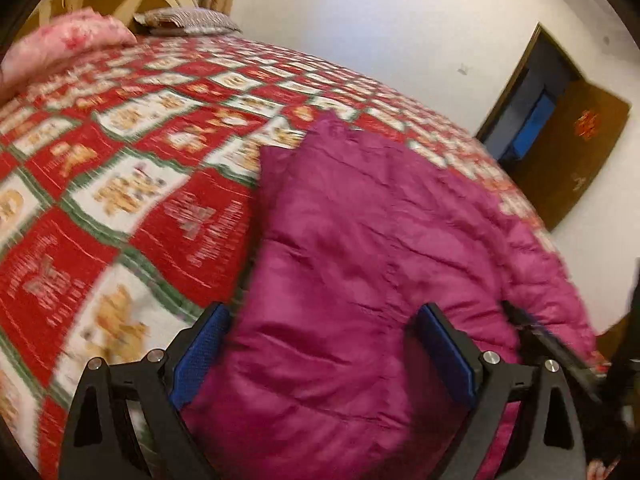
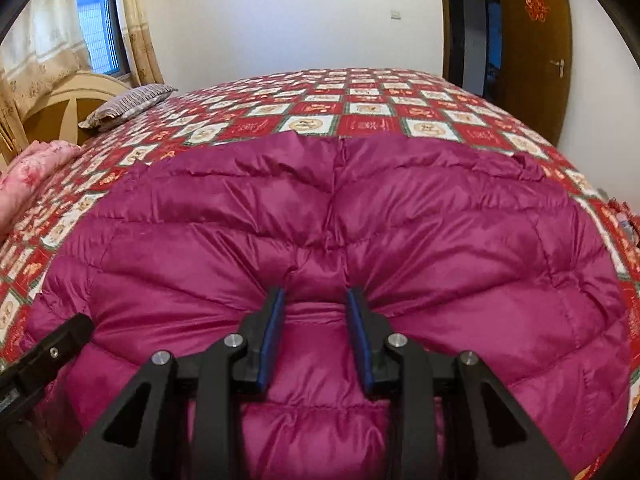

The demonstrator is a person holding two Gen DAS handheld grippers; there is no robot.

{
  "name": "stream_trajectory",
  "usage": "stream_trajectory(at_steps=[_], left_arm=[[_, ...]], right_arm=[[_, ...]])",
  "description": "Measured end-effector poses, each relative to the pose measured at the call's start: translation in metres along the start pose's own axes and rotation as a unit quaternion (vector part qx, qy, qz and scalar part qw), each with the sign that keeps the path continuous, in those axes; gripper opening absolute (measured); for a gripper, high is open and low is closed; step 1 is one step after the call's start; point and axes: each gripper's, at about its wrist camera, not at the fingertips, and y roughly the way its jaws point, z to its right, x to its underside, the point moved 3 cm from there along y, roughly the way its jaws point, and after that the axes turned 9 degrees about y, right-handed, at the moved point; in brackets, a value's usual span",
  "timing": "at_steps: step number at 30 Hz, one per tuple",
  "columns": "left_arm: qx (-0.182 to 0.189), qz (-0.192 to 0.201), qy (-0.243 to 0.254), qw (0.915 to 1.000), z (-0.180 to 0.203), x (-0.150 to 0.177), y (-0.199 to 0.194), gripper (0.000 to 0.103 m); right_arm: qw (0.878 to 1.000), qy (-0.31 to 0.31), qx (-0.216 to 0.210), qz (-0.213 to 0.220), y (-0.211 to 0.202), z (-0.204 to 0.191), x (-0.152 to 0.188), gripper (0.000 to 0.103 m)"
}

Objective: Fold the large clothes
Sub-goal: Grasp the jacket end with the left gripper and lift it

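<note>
Magenta down jacket (image 2: 328, 216) lies spread on the bed, over a quilt (image 2: 360, 108) of red and white squares, and it covers the near part of the bed up to the near edge. We see quilted seams across the jacket and one seam down its middle.

Our right gripper (image 2: 316, 300) stands narrow, and its blue pads (image 2: 274, 320) pinch a raised fold of the jacket near the near edge; the cloth bunches between them. Our left gripper (image 1: 324, 312) stands wide above the jacket, toward the left side of it, and the cloth shows between its fingers; we see no pinch there.

A striped pillow (image 2: 128, 104) lies at the far left corner of the bed, beside the wooden headboard (image 2: 68, 100). A pink blanket (image 2: 32, 168) lies at the left edge. A brown door (image 2: 532, 40) behind the far right corner carries a red decoration (image 2: 536, 6), maybe a character, which we cannot read. The squares of the quilt bear small writing and bear figures, too blurred to read.
</note>
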Motion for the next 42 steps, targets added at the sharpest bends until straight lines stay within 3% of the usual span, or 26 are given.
stream_trajectory(at_steps=[3,6,8,9,10,11,13,14,16,19,23,28,31,35,42], left_arm=[[0.043,0.003,-0.02,0.9989,0.005,0.003,-0.001,0.095],[0.055,0.009,-0.04,0.9976,0.007,-0.001,0.003,0.095],[0.091,0.009,-0.054,0.9944,0.009,-0.007,0.005,0.09],[0.111,0.009,-0.064,0.9917,0.01,-0.008,0.005,0.067],[0.128,0.007,-0.075,0.9889,0.013,-0.009,0.005,0.053],[0.128,0.008,-0.073,0.989,0.016,-0.01,0.003,0.052],[0.122,0.02,-0.05,0.9911,0.025,-0.015,-0.001,0.035],[0.122,0.022,-0.044,0.9914,0.027,-0.017,-0.002,0.032],[0.142,0.032,-0.037,0.9887,0.032,-0.025,-0.009,0.022],[0.168,0.045,-0.018,0.9846,0.039,-0.042,-0.025,0.019],[0.172,0.072,0.04,0.9816,0.053,-0.06,-0.057,0.018],[0.129,0.09,0.141,0.9774,0.063,-0.07,-0.09,0.018],[0.105,0.094,0.184,0.9728,0.066,-0.063,-0.094,0.018],[0.093,0.101,0.238,0.9617,0.084,-0.048,-0.091,0.018],[0.088,0.095,0.332,0.9342,0.122,-0.016,-0.084,0.019]], right_arm=[[1.0,0.006,-0.008,0.0,0.0,0.002,0.001,0.035],[1.0,0.011,-0.015,-0.003,0.001,0.002,0.001,0.035],[0.999,0.019,-0.024,-0.007,0.003,0.004,0.0,0.035],[0.999,0.023,-0.028,-0.01,0.004,0.005,0.0,0.035],[0.999,0.028,-0.031,-0.013,0.004,0.007,0.0,0.035],[0.999,0.03,-0.033,-0.014,0.004,0.008,0.0,0.035],[0.999,0.033,-0.033,-0.017,0.004,0.008,0.0,0.035],[0.999,0.032,-0.031,-0.019,0.004,0.007,0.0,0.035],[0.999,0.038,-0.03,-0.024,0.004,0.006,0.001,0.036],[0.995,0.071,-0.047,-0.045,-0.001,0.004,0.005,0.036],[0.988,0.098,-0.093,-0.079,-0.009,-0.023,0.017,0.039],[0.96,0.121,-0.212,-0.133,-0.009,-0.079,0.034,0.037],[0.958,0.104,-0.231,-0.136,-0.009,-0.089,0.034,0.037],[0.945,0.144,-0.268,-0.121,-0.023,-0.059,0.027,0.037],[0.954,0.198,-0.215,-0.062,-0.057,0.024,0.016,0.038]])
